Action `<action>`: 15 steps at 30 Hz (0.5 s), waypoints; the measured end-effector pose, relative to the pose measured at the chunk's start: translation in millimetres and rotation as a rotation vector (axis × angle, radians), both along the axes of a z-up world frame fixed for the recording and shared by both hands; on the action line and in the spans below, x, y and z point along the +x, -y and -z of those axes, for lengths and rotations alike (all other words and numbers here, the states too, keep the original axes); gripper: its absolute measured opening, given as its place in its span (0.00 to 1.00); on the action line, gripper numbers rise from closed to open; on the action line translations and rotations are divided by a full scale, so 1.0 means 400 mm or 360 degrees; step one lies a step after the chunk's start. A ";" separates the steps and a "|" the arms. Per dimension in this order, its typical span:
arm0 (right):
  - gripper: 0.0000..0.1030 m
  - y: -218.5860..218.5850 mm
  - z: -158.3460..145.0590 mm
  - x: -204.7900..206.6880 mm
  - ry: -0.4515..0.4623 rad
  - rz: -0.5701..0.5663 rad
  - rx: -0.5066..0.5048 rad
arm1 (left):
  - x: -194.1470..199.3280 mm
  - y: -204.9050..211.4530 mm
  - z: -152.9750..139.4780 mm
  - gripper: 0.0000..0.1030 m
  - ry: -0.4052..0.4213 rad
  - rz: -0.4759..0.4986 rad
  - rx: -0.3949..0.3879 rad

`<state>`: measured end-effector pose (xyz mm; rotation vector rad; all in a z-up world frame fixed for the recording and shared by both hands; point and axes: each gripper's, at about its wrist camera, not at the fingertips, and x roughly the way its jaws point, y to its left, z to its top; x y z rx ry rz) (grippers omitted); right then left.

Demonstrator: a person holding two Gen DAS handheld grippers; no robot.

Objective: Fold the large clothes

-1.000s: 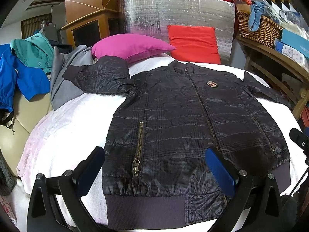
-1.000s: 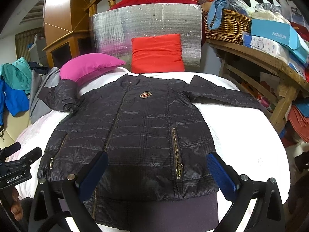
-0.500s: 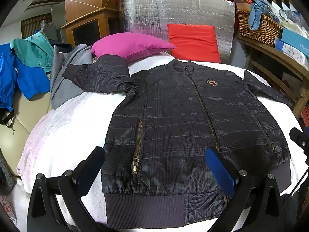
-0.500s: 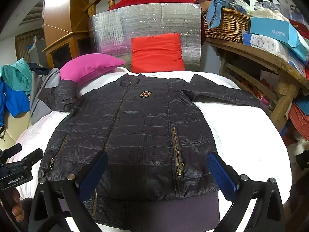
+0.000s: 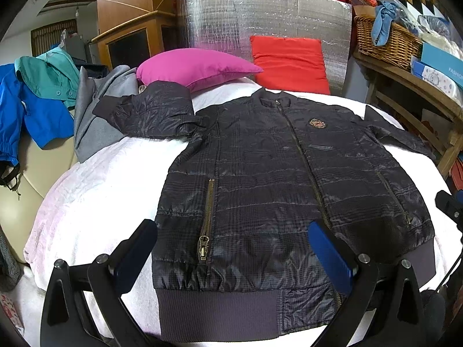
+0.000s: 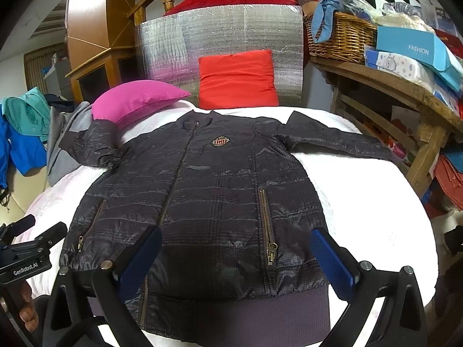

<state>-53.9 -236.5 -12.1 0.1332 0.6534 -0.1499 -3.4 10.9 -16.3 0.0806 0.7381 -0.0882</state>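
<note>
Both hand-held grippers hover over the near edge of the bed with their fingers spread wide and nothing between them. The left gripper [image 5: 231,250] is above the ribbed hem at the left part of the dark quilted zip-up jacket [image 5: 277,179], and the right gripper [image 6: 235,256] is above the hem at the right part. Neither one touches the cloth.

The jacket lies flat, front side up, in the middle of the white bed cover [image 5: 95,190], zipped closed, with its collar toward the far edge. A round embroidered badge [image 6: 221,142] sits on the chest. One sleeve is bent near the far left corner, just beside the magenta pillow [image 5: 194,68]; the other sleeve stretches to the right edge. A red square cushion [image 6: 237,79] leans against the silver foil panel [image 6: 220,33] at the far edge. A grey garment [image 5: 95,112] hangs at the left side.
</note>
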 end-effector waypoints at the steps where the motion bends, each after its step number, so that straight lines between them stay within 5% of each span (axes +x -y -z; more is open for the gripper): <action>1: 1.00 0.009 0.004 -0.001 -0.0010 -0.0003 0.0014 | 0.004 -0.006 0.005 1.00 -0.0008 -0.0001 0.0003; 6: 1.00 0.121 0.050 -0.021 -0.0089 0.0094 0.0123 | 0.062 -0.088 0.051 1.00 -0.0093 -0.0109 0.0060; 15: 1.00 0.439 0.117 -0.037 -0.0151 0.0450 0.0568 | 0.200 -0.305 0.112 1.00 -0.0248 -0.0473 0.0026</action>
